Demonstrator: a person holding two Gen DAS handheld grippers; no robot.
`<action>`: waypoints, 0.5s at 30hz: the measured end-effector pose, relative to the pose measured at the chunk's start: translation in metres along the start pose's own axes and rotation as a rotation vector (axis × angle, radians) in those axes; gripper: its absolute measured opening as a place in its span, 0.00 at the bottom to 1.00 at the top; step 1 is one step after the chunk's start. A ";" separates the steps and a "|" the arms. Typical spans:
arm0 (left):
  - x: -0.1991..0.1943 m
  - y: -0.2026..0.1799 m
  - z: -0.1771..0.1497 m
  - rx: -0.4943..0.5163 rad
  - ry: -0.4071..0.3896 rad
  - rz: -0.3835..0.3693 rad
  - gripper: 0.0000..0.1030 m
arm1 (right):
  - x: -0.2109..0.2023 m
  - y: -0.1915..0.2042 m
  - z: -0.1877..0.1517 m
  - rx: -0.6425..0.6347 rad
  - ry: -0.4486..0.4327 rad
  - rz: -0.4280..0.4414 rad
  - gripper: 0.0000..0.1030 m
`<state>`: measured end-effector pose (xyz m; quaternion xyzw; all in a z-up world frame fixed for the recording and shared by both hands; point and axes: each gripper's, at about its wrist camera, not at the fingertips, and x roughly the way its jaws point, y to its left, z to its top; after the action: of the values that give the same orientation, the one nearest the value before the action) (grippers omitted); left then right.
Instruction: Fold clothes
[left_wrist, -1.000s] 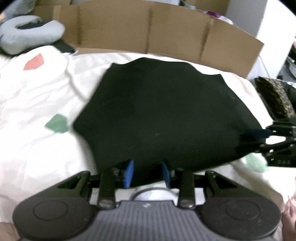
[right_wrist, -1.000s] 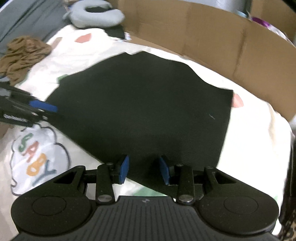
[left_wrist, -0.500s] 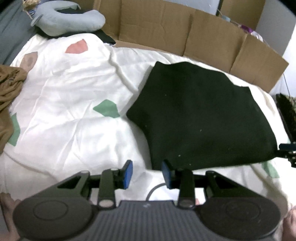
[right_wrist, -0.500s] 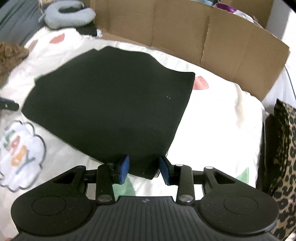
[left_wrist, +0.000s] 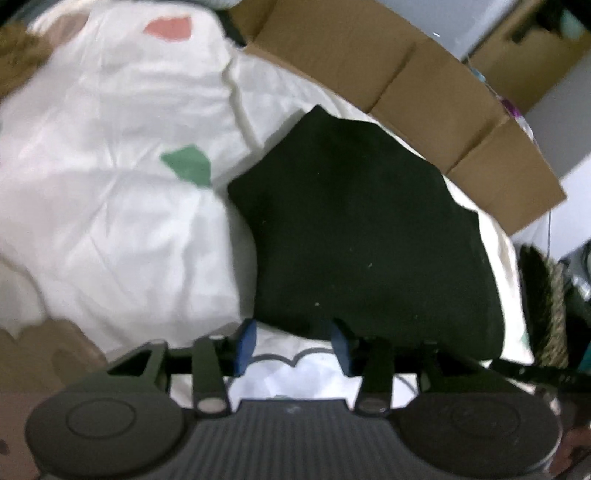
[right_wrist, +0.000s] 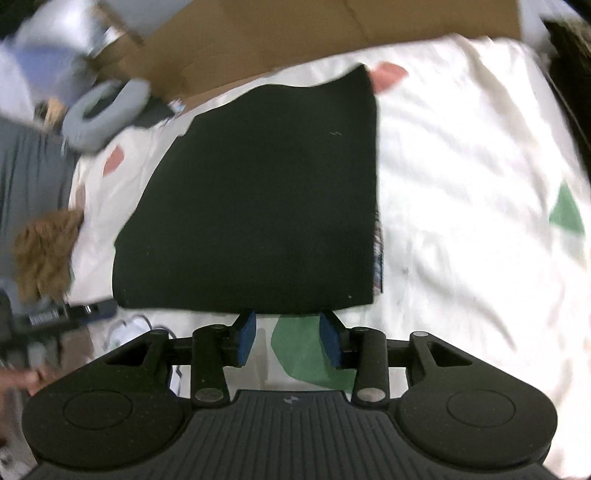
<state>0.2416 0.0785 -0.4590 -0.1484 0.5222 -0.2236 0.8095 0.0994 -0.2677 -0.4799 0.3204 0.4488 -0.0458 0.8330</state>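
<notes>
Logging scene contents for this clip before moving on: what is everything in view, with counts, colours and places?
Folded black garment: one, black, flat on the bedspread.
White bedspread with coloured patches: one, white with green and pink, under the garment.
Brown cardboard wall: one, brown, behind the bed.
Grey U-shaped neck pillow: one, grey, far left corner.
Crumpled brown cloth: one, brown, left edge.
Left tongs: blue pads, open, empty.
Right tongs: blue pads, open, empty.

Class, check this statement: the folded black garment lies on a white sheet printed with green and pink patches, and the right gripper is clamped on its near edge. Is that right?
Not quite. The right gripper is open, its jaws having just been opening, with only sheet between them, as the right wrist view shows. The rest stands: the folded black garment lies on the white sheet printed with green and pink patches.
</notes>
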 end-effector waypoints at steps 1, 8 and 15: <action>0.001 0.004 0.000 -0.036 0.000 -0.018 0.47 | 0.001 -0.004 -0.001 0.031 -0.005 0.014 0.58; 0.007 0.033 0.002 -0.272 -0.002 -0.137 0.51 | 0.008 -0.036 -0.005 0.260 -0.030 0.109 0.63; 0.016 0.062 -0.002 -0.448 -0.032 -0.298 0.54 | 0.019 -0.067 -0.009 0.482 -0.076 0.228 0.62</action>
<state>0.2581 0.1231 -0.5020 -0.4028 0.5182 -0.2167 0.7227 0.0798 -0.3118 -0.5309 0.5558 0.3546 -0.0693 0.7487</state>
